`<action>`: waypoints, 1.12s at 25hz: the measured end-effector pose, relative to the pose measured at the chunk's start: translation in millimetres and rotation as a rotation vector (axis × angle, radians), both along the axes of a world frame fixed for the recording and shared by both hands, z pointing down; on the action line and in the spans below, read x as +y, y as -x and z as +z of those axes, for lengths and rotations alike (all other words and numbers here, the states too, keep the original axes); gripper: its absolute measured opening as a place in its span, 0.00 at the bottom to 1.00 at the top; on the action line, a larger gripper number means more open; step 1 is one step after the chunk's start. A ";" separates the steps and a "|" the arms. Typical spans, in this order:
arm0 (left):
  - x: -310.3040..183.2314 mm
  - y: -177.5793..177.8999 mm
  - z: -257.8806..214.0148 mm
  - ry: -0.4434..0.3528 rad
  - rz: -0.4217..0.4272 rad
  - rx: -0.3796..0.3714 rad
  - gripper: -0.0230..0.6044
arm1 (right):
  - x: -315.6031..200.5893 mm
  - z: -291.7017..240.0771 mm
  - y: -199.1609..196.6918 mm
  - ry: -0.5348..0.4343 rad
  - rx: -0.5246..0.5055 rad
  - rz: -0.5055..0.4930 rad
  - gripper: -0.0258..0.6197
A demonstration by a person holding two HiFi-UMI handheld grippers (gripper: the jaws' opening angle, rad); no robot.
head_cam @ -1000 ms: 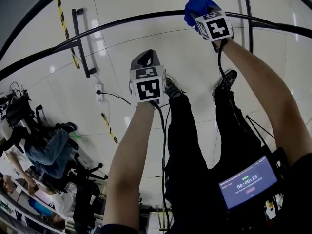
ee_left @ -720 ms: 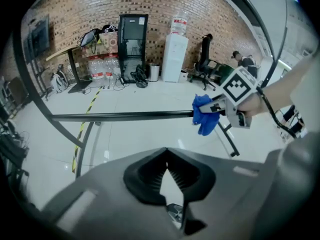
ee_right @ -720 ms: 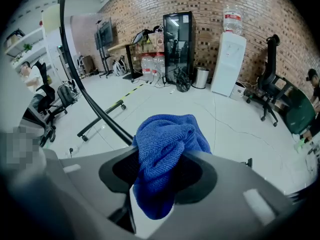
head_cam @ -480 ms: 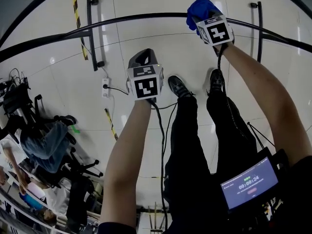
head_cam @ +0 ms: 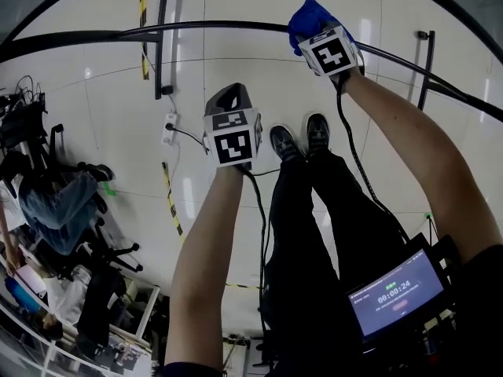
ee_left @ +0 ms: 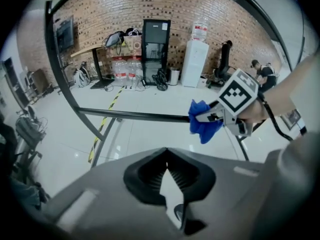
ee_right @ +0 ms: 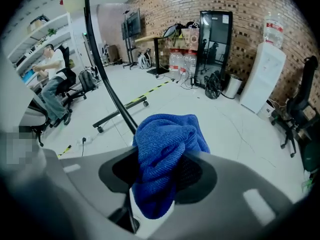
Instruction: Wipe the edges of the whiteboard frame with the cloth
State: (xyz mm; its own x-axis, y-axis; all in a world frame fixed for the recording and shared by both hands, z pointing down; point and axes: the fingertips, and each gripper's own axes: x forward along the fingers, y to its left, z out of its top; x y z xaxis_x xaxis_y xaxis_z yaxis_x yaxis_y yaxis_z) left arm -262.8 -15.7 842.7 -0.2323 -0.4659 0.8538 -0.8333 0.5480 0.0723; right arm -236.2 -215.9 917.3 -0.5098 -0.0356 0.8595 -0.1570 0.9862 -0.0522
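Observation:
A blue cloth (head_cam: 308, 14) is bunched between the jaws of my right gripper (head_cam: 312, 27), which is shut on it. The cloth rests against the black top bar of the whiteboard frame (head_cam: 196, 28). In the right gripper view the cloth (ee_right: 165, 149) fills the jaws of that gripper (ee_right: 159, 180), and the frame bar (ee_right: 107, 79) runs up behind it. My left gripper (head_cam: 230, 100) hangs shut and empty below the bar, left of the cloth. The left gripper view shows its closed jaws (ee_left: 167, 173), the bar (ee_left: 135, 115) and the cloth (ee_left: 202, 125) beyond.
The person's shoes (head_cam: 295, 140) stand on the pale floor under the board. A power strip with a cable (head_cam: 169, 128) and the board's black stand feet (head_cam: 163, 38) lie nearby. Seated people and office chairs (head_cam: 63, 210) crowd the left. A small screen (head_cam: 393, 289) hangs at lower right.
The right gripper has slid the cloth leftward along the top bar. The left gripper has drifted the same way. The person's feet have come together.

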 end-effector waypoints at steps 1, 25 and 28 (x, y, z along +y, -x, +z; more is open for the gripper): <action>2.3 3.9 -1.4 0.001 -0.013 -0.010 0.04 | 2.3 2.5 2.4 0.004 0.003 -0.011 0.33; 63.7 88.9 2.7 -0.054 -0.071 -0.021 0.04 | 20.2 10.9 51.5 -0.041 0.129 -0.023 0.33; 72.8 95.5 -0.2 -0.070 -0.076 -0.013 0.04 | 26.4 7.6 61.1 -0.019 0.138 -0.008 0.33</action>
